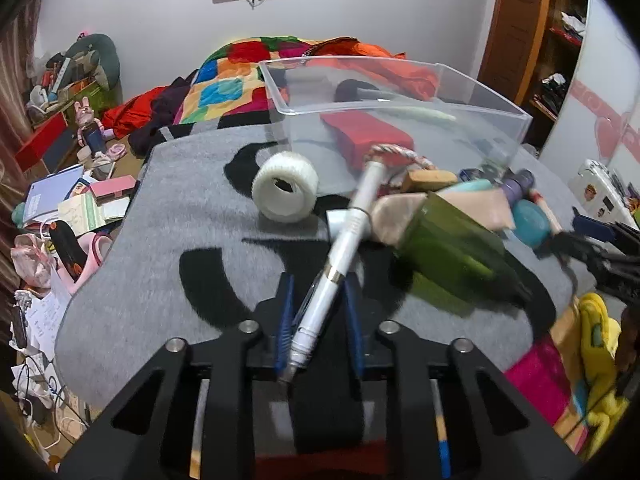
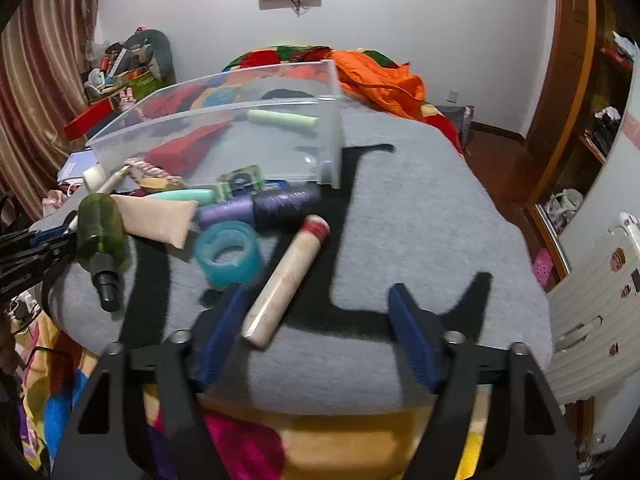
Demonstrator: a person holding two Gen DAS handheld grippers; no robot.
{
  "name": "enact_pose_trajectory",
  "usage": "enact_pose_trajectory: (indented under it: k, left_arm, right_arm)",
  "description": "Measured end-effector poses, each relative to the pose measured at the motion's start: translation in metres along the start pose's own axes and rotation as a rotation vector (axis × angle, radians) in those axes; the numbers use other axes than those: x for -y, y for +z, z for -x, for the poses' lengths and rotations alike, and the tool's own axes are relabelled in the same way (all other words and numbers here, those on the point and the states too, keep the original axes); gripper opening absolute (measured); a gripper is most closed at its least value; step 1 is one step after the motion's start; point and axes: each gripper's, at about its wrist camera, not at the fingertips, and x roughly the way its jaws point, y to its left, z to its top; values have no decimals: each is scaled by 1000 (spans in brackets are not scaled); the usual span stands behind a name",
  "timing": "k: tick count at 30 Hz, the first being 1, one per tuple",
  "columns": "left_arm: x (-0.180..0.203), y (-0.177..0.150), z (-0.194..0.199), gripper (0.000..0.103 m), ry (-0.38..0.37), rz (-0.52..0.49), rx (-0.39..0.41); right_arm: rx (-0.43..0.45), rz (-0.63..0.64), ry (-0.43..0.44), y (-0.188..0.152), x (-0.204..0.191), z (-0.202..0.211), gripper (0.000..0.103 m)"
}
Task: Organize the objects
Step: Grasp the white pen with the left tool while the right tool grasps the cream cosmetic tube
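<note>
Grey cloth [image 1: 168, 216] bears everything: only my left view shows my left claw [image 1: 318, 292] pinching the white pen [image 1: 340, 256], while my right claw [image 2: 316, 300] gapes around the cream tube [image 2: 286, 280].

Grey blanket [image 2: 420, 208] carries clear bin [image 2: 332, 148], green bottle [image 2: 102, 236], teal tape [image 2: 228, 254], white tape [image 1: 286, 190].

Cover [image 2: 400, 208]: you see fuzzy, matt grey cloth.
Bin [image 1: 480, 108]: clear, glossy plastic.
Pen [image 1: 344, 256]: smooth white plastic, metal band.
Bottle [image 2: 102, 232]: glossy green plastic.
Claw pads [image 2: 412, 336]: ribbed blue.
</note>
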Motion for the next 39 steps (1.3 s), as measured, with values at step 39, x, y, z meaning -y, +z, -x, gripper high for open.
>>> enact_pose_trajectory:
  k: [39]
  left_arm:
    - [19,20,46,10,-19,-4,127]
  right_arm:
    - [110,-40,29,21,16,15,14]
